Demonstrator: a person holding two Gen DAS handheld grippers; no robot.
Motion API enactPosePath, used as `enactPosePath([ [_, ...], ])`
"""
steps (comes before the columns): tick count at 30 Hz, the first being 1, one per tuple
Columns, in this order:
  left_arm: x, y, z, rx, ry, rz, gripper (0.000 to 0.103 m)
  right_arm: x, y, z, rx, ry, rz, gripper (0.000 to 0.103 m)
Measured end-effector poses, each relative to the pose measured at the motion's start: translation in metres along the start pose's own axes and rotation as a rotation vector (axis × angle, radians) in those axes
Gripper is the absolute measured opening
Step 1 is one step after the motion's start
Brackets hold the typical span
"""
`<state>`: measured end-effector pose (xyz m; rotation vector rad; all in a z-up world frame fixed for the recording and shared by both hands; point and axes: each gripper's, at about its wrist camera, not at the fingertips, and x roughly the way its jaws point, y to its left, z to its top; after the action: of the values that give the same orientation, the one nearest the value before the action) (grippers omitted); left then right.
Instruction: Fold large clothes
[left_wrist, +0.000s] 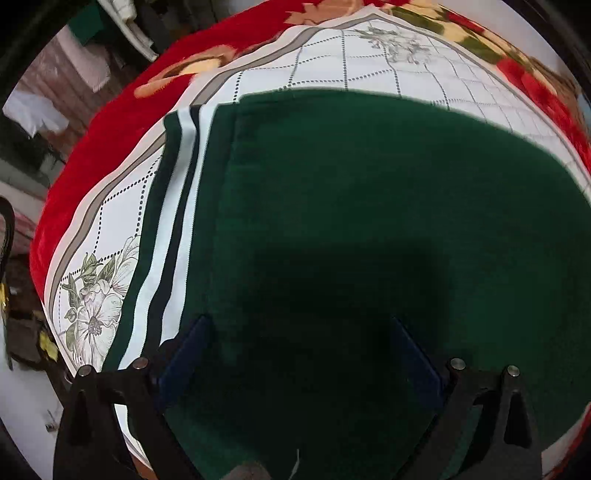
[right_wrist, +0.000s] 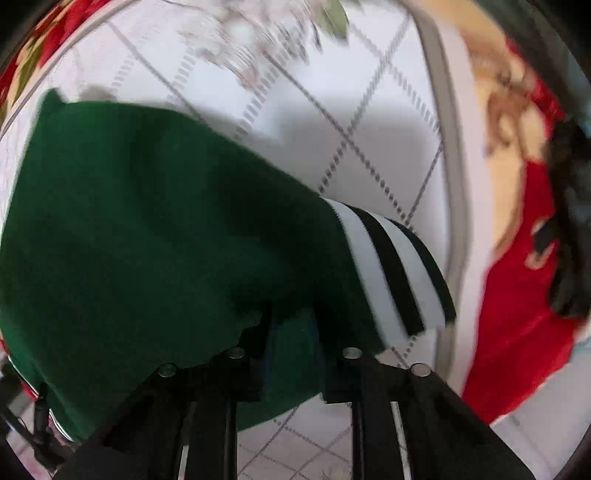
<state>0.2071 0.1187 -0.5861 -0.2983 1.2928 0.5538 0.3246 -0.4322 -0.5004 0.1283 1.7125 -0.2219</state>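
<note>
Dark green knit sweater with white-and-black striped cuffs (left_wrist: 369, 221): lies spread on the white quilted floral bedspread (left_wrist: 369, 62).
Left gripper (left_wrist: 299, 332): jaws apart, poised above the flat body.
Right gripper (right_wrist: 291, 332): clamped on sleeve fabric by the striped cuff (right_wrist: 391, 269), lifted, likely for folding inward.

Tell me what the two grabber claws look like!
The left gripper has black angular linkage arms with round silver pins and dark blue finger pads. The right gripper has the same black arms and silver pins, plus straight black rails underneath.
</note>
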Motion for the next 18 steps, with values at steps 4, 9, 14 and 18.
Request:
enactPosePath([
  [4, 0.009, -0.005, 0.005, 0.006, 0.010, 0.022, 0.103, -0.044, 0.036, -0.017, -0.109, -0.125, 0.099, 0.041],
  [9, 0.023, -0.009, 0.018, -0.015, 0.035, 0.036, 0.103, 0.008, 0.099, -0.033, -0.257, -0.014, 0.233, 0.041],
  [14, 0.028, -0.009, 0.026, -0.031, 0.052, 0.038, 0.103, 0.020, 0.112, -0.033, -0.288, -0.028, 0.145, 0.042],
  [18, 0.026, -0.009, 0.024, -0.030, 0.041, 0.039, 0.103, -0.001, 0.117, -0.035, -0.294, 0.001, 0.110, 0.042],
])
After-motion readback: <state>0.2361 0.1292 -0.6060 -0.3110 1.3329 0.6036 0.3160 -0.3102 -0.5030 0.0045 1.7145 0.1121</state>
